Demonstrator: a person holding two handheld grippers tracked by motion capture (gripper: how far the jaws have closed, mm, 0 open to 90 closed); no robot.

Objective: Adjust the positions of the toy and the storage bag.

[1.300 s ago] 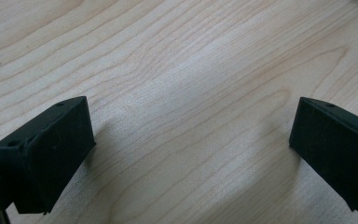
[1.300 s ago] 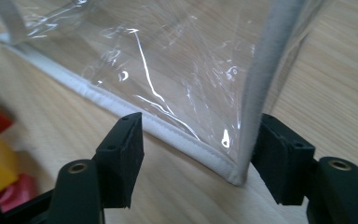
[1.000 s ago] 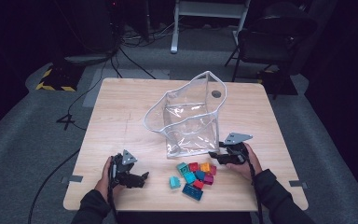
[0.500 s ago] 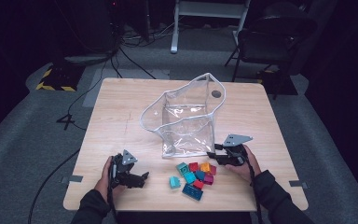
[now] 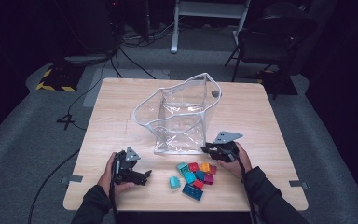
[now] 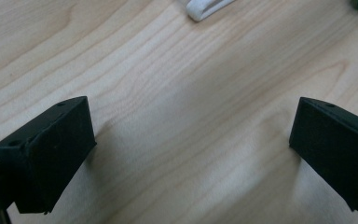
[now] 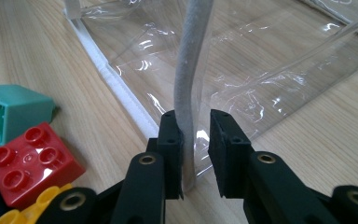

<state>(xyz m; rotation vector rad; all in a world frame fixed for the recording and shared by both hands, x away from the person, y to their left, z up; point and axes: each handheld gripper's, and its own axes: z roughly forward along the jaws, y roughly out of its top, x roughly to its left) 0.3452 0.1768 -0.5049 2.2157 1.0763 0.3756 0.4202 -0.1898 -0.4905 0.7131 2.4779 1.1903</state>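
Bag (image 5: 179, 122) trim (image 7: 189, 79) stands upright between your right gripper's (image 7: 195, 140) just-narrowed jaws, blocks (image 5: 195, 176) beside it; your left gripper (image 6: 191, 140) gapes wide, empty.

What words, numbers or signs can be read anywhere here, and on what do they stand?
None: no readable text stands on anything.
The studs of the red plastic toy brick may bear raised marks, too blurred to read.
The clear plastic bag with white trim carries no print that can be seen.
The black-and-yellow striped marking on the floor is a pattern, with no letters.
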